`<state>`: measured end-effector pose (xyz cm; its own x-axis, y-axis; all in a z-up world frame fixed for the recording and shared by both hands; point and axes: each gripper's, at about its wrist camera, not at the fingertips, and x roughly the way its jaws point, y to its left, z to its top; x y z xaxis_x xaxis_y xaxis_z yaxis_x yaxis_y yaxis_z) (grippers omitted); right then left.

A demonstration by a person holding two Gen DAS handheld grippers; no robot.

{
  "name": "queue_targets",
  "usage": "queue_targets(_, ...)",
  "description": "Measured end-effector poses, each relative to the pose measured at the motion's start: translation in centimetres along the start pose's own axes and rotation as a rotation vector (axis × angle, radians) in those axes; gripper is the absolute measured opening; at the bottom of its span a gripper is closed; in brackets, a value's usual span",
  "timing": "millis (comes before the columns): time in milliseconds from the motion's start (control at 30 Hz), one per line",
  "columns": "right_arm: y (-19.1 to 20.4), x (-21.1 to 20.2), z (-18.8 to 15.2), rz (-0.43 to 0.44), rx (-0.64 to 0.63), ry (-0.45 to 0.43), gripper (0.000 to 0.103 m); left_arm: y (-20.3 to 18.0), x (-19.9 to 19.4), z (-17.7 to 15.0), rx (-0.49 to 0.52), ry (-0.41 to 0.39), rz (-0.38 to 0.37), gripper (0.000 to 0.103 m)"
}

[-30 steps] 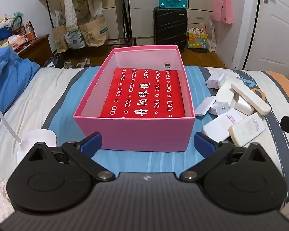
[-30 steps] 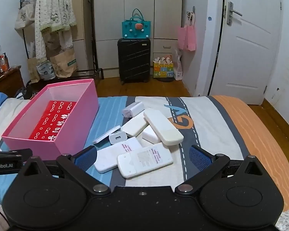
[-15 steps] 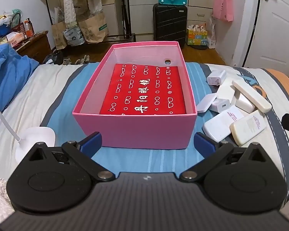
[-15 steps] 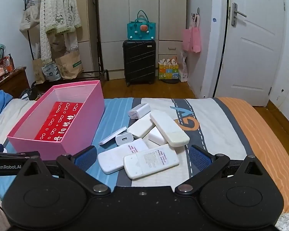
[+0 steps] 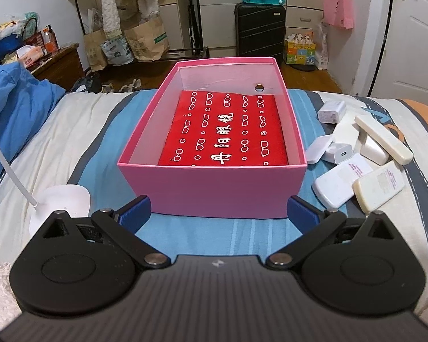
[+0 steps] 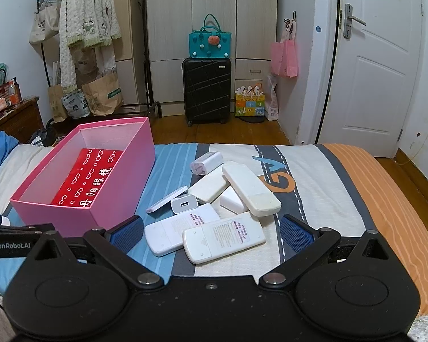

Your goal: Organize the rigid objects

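On the striped bed [image 6: 342, 176], an open pink cardboard box [image 5: 214, 191] sits beside jumbled white plastic remotes [image 6: 224, 235]. Left tongs [image 5: 218, 212] spread before the box's near wall. Right tongs [image 6: 211, 230] spread around the nearest remotes.

Box [image 5: 212, 191] left — remotes [image 6: 224, 239] and chargers [image 6: 184, 203] heaped just right.

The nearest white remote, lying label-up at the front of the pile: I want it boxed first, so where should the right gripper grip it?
Grip the nearest remote across its narrow width near mid-length, coming down from above with the open right gripper. It lies flat and on top; its left end overlaps the neighbouring remote, so its long edges look free.
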<state>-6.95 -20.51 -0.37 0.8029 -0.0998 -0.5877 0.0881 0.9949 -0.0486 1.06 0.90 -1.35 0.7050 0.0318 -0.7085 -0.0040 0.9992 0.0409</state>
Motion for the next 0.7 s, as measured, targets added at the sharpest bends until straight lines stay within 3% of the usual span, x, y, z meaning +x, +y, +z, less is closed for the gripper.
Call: queue_targets(700, 0.07, 0.63, -0.03, -0.025, -0.003, 0.013, 0.103, 0.36, 0.26, 0.05, -0.005, 0.004, 0.005, 0.103)
